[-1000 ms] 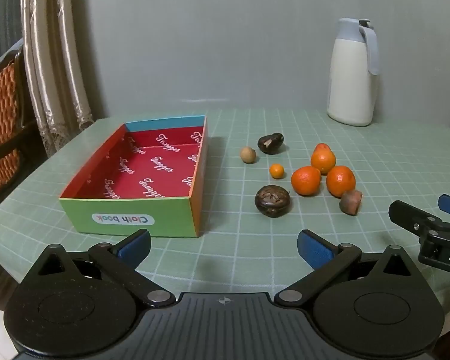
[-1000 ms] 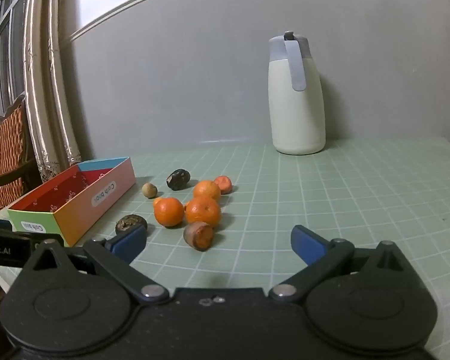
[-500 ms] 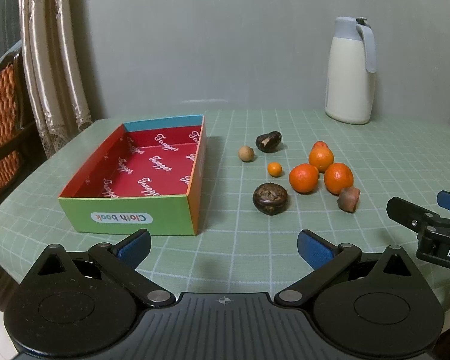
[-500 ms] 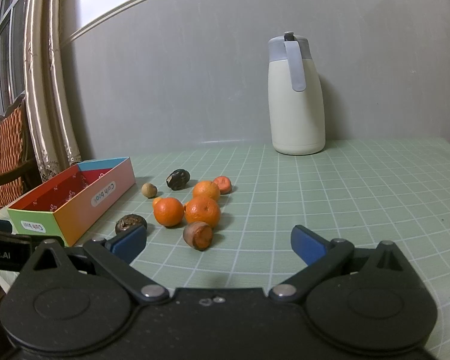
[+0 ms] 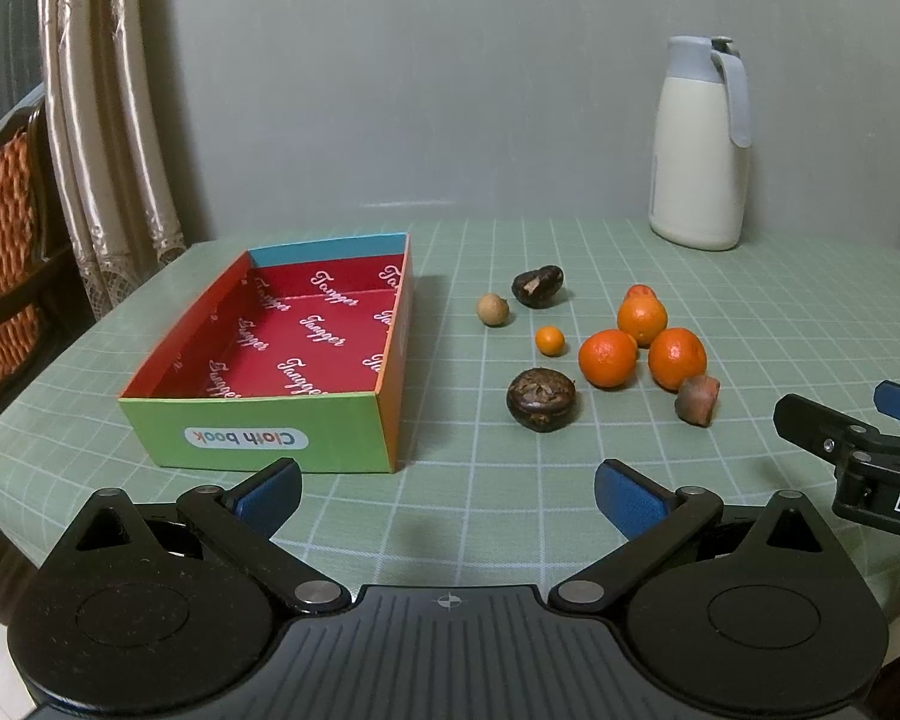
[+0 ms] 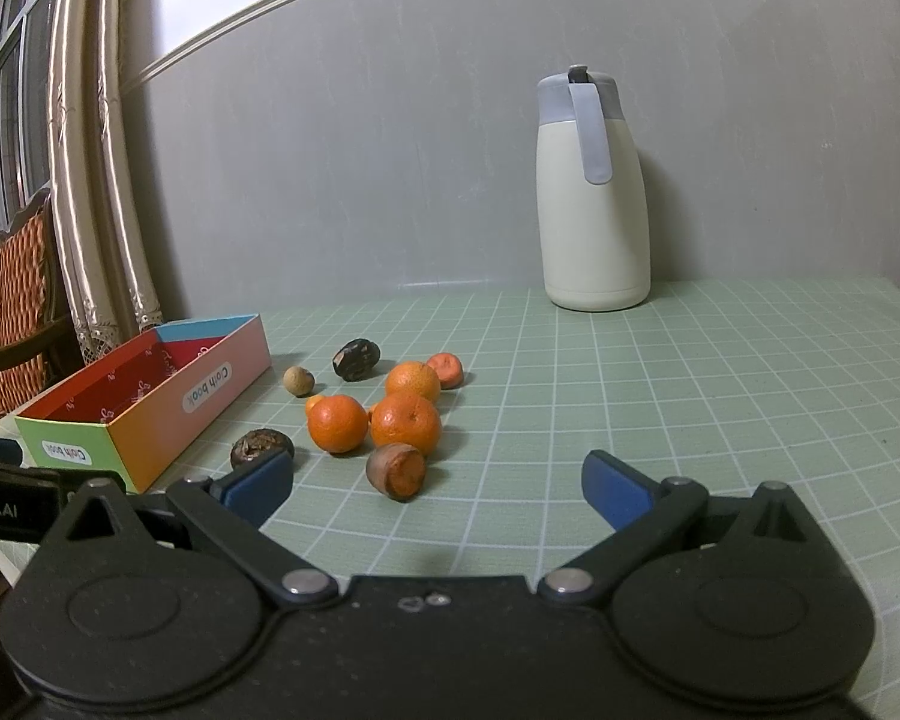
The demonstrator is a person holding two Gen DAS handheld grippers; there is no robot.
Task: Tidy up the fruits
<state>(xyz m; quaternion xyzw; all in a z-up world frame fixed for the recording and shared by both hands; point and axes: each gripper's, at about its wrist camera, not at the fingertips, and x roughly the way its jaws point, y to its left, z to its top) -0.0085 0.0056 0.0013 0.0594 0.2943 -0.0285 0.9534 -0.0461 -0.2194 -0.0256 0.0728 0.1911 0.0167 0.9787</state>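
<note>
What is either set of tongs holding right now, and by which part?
Nothing. The left tongs and right tongs are both open and empty; the fruits, such as the nearest orange, lie untouched on the table.

left gripper (image 5: 447,495): black body, blue pads, silver screws | right gripper (image 6: 435,489): same, white lettering

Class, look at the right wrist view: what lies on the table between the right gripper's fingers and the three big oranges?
One brownish fruit with an orange cut face lies there, just before the oranges; nearer the right gripper, only bare checked tablecloth. The right wrist view shows it.
</note>
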